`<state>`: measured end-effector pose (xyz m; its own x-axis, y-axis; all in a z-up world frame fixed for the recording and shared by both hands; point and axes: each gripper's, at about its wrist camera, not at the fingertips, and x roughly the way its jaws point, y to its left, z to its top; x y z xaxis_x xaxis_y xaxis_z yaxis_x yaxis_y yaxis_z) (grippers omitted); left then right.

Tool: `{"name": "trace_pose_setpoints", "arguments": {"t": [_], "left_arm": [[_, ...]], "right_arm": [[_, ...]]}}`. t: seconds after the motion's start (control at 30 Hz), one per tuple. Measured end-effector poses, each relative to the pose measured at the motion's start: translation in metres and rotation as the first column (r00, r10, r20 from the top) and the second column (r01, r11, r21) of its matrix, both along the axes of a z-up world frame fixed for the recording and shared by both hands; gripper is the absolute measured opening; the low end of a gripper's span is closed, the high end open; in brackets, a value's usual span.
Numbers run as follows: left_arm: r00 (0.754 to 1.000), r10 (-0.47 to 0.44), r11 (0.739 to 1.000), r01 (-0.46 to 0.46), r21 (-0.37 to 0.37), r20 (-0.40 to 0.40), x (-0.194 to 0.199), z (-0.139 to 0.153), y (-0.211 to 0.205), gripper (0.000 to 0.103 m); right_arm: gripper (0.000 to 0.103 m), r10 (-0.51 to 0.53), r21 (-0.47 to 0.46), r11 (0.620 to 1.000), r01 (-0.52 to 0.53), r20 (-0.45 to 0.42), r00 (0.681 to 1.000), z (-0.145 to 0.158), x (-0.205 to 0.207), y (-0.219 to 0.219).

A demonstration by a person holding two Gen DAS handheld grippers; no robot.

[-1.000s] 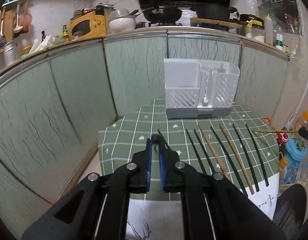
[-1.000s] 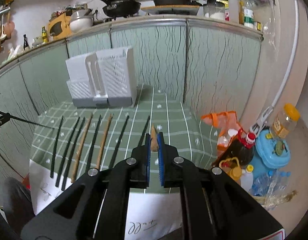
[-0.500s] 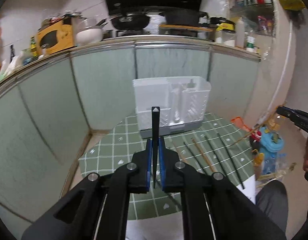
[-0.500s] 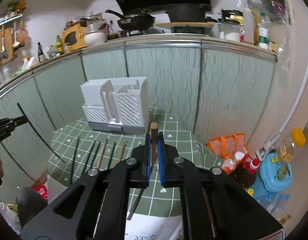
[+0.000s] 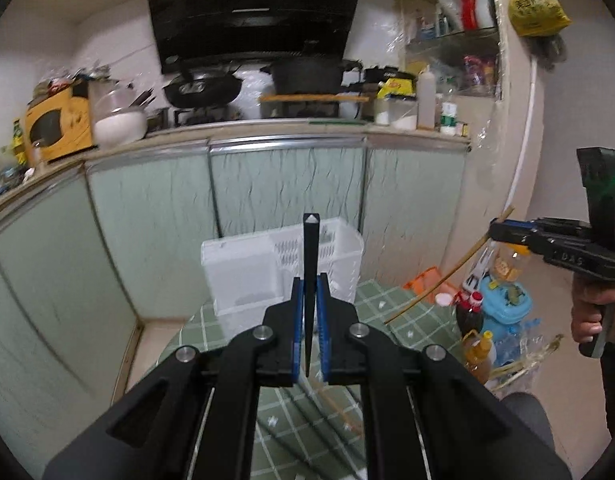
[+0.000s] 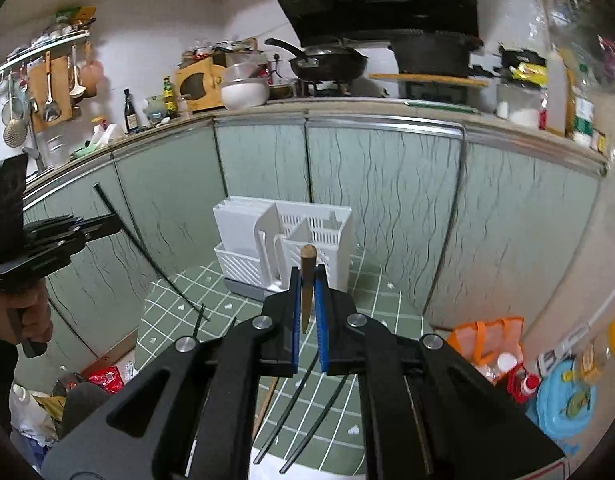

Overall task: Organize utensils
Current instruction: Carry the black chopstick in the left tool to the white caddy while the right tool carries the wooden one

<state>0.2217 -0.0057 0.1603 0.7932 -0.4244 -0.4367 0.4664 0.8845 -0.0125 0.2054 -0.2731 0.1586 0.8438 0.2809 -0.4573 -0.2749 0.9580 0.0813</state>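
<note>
My left gripper (image 5: 308, 312) is clenched on a black chopstick (image 5: 309, 264), which stands up between the blue pads at the centre of the left wrist view. My right gripper (image 6: 306, 304) is clamped the same way on a brown wooden chopstick (image 6: 307, 280), centre of the right wrist view. Both sticks are off the table.

Nothing looks sorted yet, as far as I can judge: the white holder (image 6: 303, 236) sits mid-frame at the far edge of the green checked table (image 6: 379, 300), and its compartments look bare, though the slatted walls hide their depths. Several dark chopsticks (image 6: 307, 400) lie on the cloth in the lower middle of the right wrist view, so I reckon most of the job remains.

For room, the holder backs close to the pale green cabinet doors (image 6: 387, 184), so I would come in from above and from the near side. Low on the right of that view, bottles and an orange bag (image 6: 487, 344) crowd just past the table's edge. My two grippers hang well apart, each at the other view's side margin.
</note>
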Motion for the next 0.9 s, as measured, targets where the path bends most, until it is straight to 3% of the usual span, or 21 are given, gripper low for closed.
{"name": "trace_pose_setpoints", "arguments": {"t": [0.33,0.47,0.53,0.7,0.9], "left_arm": [[0.997,-0.074,0.995,0.075,-0.065,0.027,0.055,0.050,-0.030,0.008],[0.995,-0.098,0.988,0.099,-0.117,0.013,0.085,0.066,-0.036,0.008],[0.995,-0.095,0.989,0.096,-0.110,0.014,0.102,0.071,-0.042,0.008],[0.994,-0.107,0.989,0.108,-0.099,0.009,0.132,0.066,-0.053,0.008],[0.995,-0.100,0.992,0.099,-0.077,-0.016,0.162,0.029,-0.064,0.008]], "right_arm": [[0.006,0.023,-0.006,1.000,-0.023,0.039,0.999,0.050,0.054,0.001],[0.006,0.031,-0.011,0.999,-0.030,0.041,0.999,0.062,0.082,-0.001],[0.006,0.030,-0.002,1.000,-0.030,0.037,0.999,0.064,0.095,-0.004],[0.006,0.038,0.008,0.999,-0.038,0.014,0.999,0.056,0.129,-0.010],[0.006,0.050,-0.005,0.999,-0.050,-0.015,0.999,0.028,0.155,-0.009]]}}
